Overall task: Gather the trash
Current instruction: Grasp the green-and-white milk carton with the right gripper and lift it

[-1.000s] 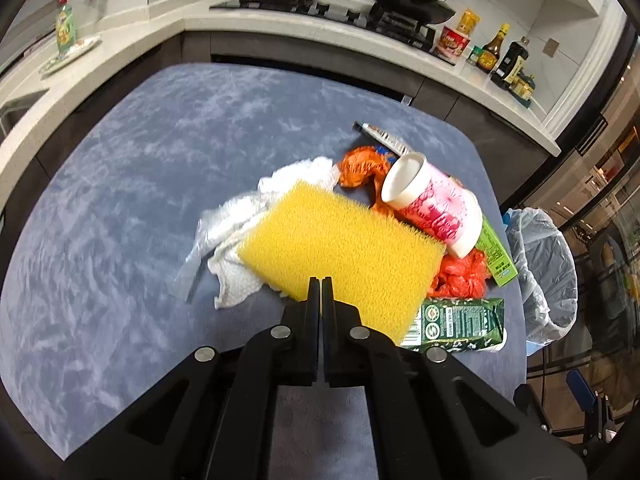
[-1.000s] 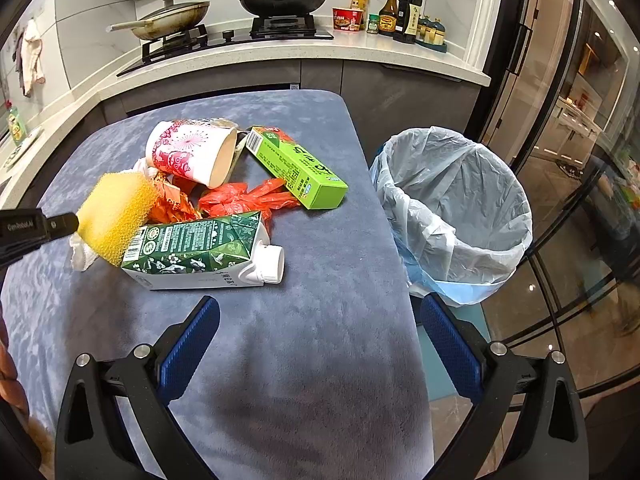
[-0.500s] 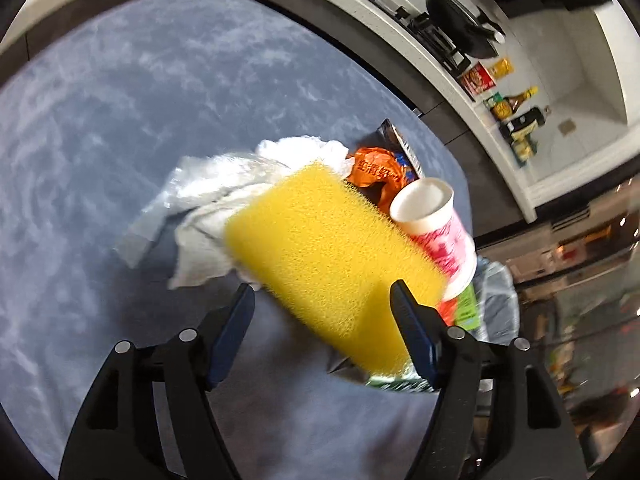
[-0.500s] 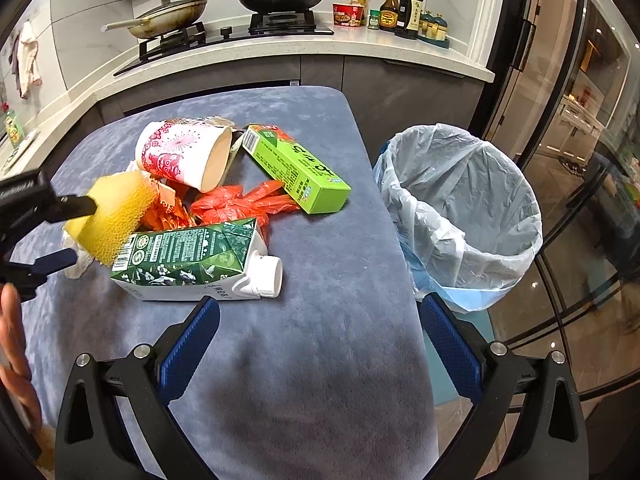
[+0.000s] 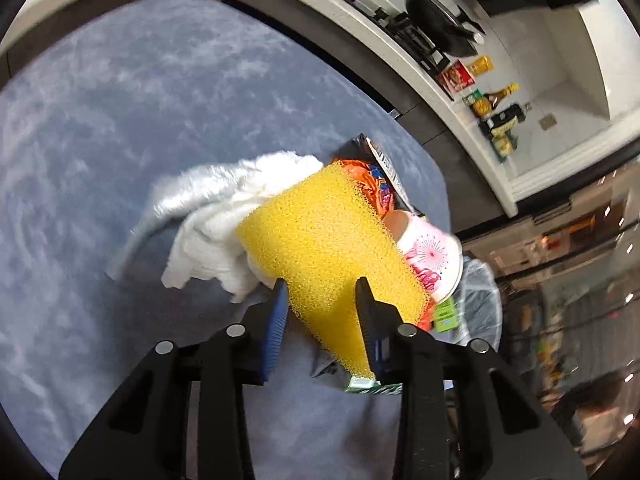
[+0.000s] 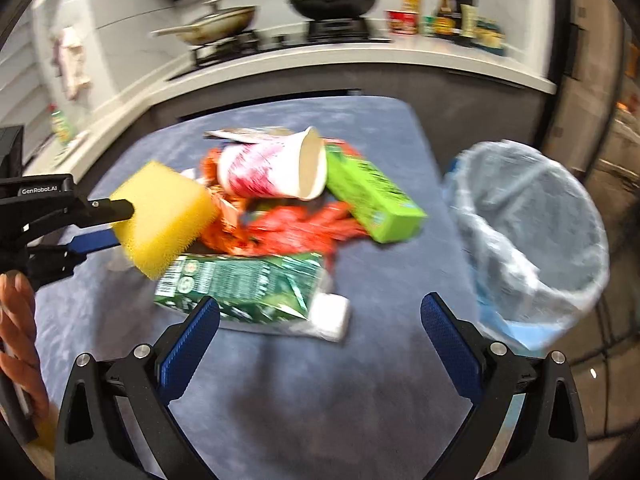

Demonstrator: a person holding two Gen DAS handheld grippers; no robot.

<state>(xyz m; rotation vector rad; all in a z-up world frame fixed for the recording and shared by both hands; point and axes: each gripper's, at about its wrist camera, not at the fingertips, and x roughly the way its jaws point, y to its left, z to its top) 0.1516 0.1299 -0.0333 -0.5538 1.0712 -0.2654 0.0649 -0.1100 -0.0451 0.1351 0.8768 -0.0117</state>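
Two blue-padded jaws of the left gripper [image 5: 320,300] are closing on the yellow sponge [image 5: 332,256], which sits between them with both pads already against its porous, springy sides; the right-wrist view shows the block lifted clear of the heap. Judging by that, the sponge pickup is the step in hand, and the next move calls for carrying it across to the lined bin [image 6: 528,232], which stands off the table's far right edge (well apart from the sponge).

Beside the sponge lie a crumpled white paper towel [image 5: 216,232], a pink-printed paper cup [image 6: 272,168] on its side, crinkly orange-red wrappers [image 6: 296,228], a light green box [image 6: 372,196] and a dented dark green carton [image 6: 244,284] just under it, all on the blue-grey velvety table cover [image 5: 120,100].

The right gripper [image 6: 320,332] hangs wide apart and empty, over the carton's near edge.
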